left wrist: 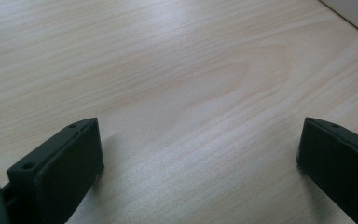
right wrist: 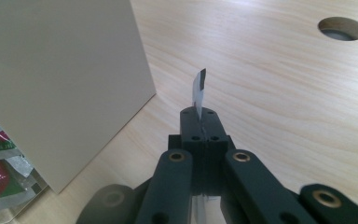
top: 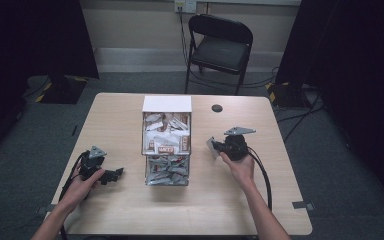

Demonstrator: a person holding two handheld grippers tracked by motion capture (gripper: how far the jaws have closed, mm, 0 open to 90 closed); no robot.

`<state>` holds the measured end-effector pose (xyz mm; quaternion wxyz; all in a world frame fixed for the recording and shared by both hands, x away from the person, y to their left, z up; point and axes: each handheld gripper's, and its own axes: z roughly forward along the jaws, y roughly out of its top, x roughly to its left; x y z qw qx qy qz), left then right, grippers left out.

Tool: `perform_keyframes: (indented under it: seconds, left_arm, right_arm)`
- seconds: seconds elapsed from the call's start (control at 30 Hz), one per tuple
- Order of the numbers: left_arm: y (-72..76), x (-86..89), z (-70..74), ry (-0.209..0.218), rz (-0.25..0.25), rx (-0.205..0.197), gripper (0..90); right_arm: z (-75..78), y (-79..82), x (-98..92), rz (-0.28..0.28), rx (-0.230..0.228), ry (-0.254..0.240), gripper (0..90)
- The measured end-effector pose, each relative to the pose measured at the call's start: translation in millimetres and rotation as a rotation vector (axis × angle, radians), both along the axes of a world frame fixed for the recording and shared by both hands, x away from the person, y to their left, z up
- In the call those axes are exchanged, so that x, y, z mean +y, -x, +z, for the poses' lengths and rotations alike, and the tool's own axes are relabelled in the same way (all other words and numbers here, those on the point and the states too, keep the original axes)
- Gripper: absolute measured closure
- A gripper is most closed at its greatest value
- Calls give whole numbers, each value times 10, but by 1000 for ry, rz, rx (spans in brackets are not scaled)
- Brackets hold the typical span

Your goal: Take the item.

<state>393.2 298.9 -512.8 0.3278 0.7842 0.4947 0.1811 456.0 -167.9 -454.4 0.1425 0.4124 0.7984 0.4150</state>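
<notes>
I can't read the print on the packets (top: 166,145) in the box (top: 167,104); they are too small. The sachet (right wrist: 198,91) pinched by my right hand-held gripper (right wrist: 199,122) shows edge-on, perhaps foil.

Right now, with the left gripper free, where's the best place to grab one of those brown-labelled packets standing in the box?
Probably from above, with the open left gripper: the box has an open top and walls all round. The brown-labelled packets stand upright at the middle, so pinch one's top edge across its thin faces, fingers either side, and lift straight up.
</notes>
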Motion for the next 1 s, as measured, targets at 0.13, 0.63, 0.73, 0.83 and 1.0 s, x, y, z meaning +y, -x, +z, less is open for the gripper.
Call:
perform_keyframes:
  seconds: [0.13, 0.63, 0.73, 0.83, 1.0]
  left_arm:
    - [0, 0, 0, 0, 0, 0, 0]
    - [0, 0, 0, 0, 0, 0, 0]
    - [0, 0, 0, 0, 0, 0, 0]
    - [0, 0, 0, 0, 0, 0, 0]
    - [0, 1, 0, 0, 0, 0, 0]
  right_arm:
    - [-56, 5, 43, 10, 12, -16, 900]
    - [-278, -54, 193, 31, 80, -53, 900]
    - [-307, -62, 225, 38, 86, -55, 900]
    - [-323, -63, 241, 39, 91, -51, 900]
    - [-376, -66, 259, 43, 109, -46, 891]
